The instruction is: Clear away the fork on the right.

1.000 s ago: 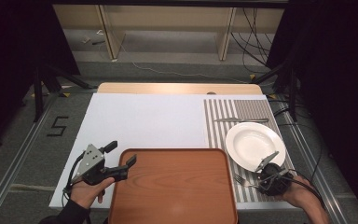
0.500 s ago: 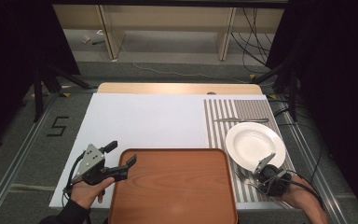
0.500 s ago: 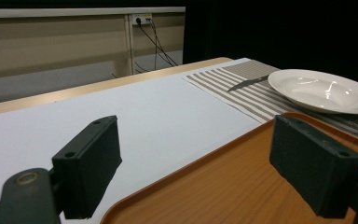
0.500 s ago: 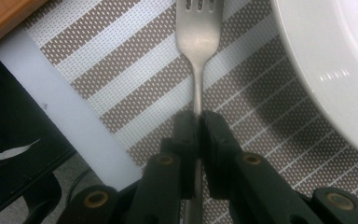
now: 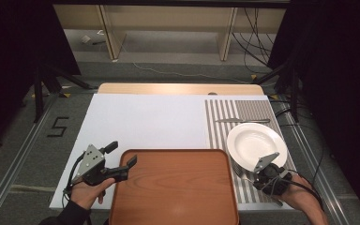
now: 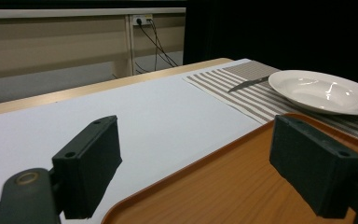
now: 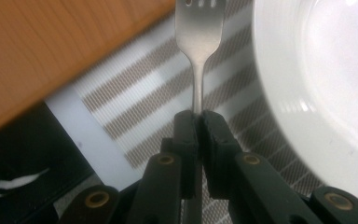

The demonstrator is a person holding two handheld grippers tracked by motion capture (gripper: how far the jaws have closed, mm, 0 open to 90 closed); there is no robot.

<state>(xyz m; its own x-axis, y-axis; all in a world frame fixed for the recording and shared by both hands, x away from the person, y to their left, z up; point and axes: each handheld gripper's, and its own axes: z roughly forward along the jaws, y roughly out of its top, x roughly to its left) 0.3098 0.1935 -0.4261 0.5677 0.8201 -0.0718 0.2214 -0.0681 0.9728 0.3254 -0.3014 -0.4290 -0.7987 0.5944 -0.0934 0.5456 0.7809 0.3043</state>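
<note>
A metal fork lies on the striped placemat between the wooden tray and the white plate. My right gripper is shut on the fork's handle. Its jaws have just been closing with the handle between them. From above, the right gripper sits low at the plate's near edge, and the fork points toward the tray. My left gripper is open at the tray's far left corner, holding nothing. One of its jaws is over the tray, the other over the white table surface.
A knife lies on the placemat beyond the plate. The white surface stretches behind the tray. The table's near right edge drops off close behind my right hand. The plate rim is right beside the fork.
My right gripper has edged slightly left at the fork's handle. The left gripper, tray and plate have kept still.
</note>
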